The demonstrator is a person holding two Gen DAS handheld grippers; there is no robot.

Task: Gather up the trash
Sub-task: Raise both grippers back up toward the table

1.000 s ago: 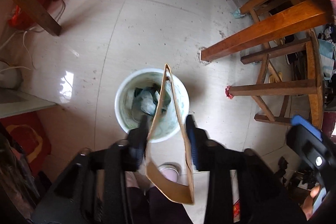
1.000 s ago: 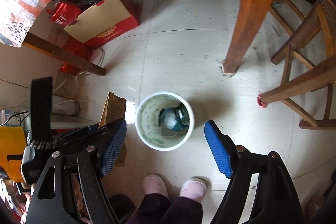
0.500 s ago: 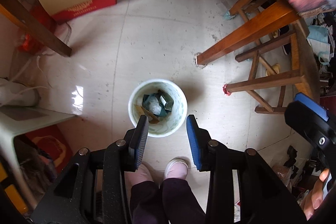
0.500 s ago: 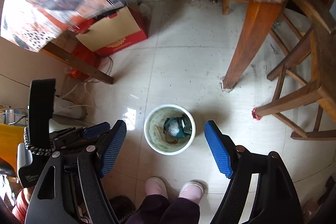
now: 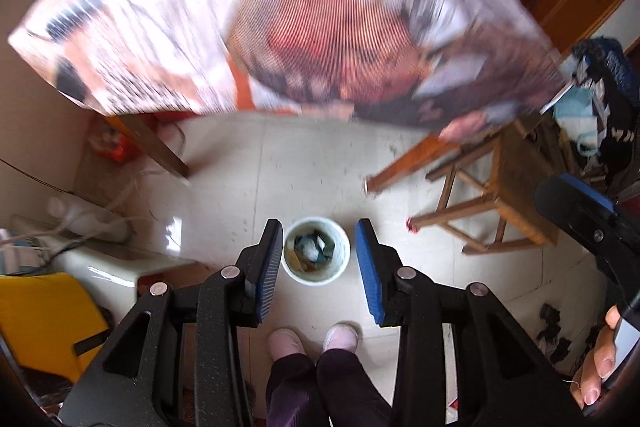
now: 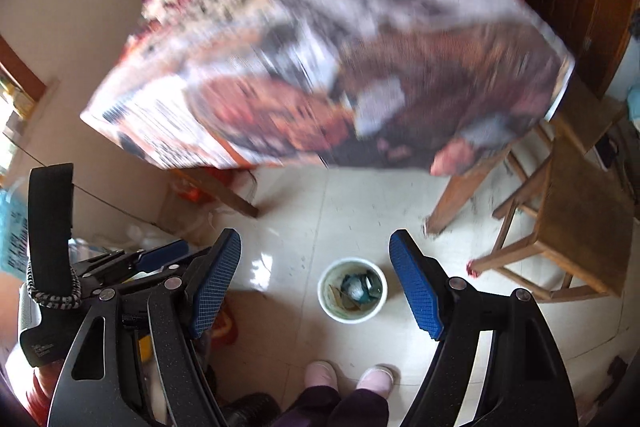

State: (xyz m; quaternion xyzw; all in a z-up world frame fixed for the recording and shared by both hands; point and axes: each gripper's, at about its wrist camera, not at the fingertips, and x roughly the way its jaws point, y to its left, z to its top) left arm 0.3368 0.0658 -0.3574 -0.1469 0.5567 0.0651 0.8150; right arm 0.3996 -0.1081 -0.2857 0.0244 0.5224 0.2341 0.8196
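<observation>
Looking down from the left wrist camera, the left gripper [image 5: 316, 259] hangs above a white bin [image 5: 316, 251] that stands on the pale tiled floor [image 5: 320, 167]. Its blue-padded fingers [image 5: 269, 267] are spread apart, one on each side of the bin in the view, and nothing is between them. The bin holds crumpled trash [image 5: 312, 249]: teal, white and brown pieces. Below it are the person's two pink slippers [image 5: 314, 341]. A table covered by a patterned cloth [image 5: 304, 27], blurred, fills the upper part of the view, and a wooden stool [image 5: 504, 211] stands to the right of the bin. The right gripper's blue-tipped finger [image 5: 576, 203] shows at the far right edge.

From the right wrist camera, the right gripper [image 6: 316, 283] is spread wide and holds nothing. The same bin [image 6: 353, 290] sits on the floor [image 6: 360, 211] between its fingers [image 6: 416, 291], nearer the right one, with the trash [image 6: 354, 289] inside. The left gripper [image 6: 160, 259] lies low at the left. The blurred cloth [image 6: 340, 67] spans the top, the stool [image 6: 572, 227] is at the right, and the slippers [image 6: 348, 377] are at the bottom.
</observation>
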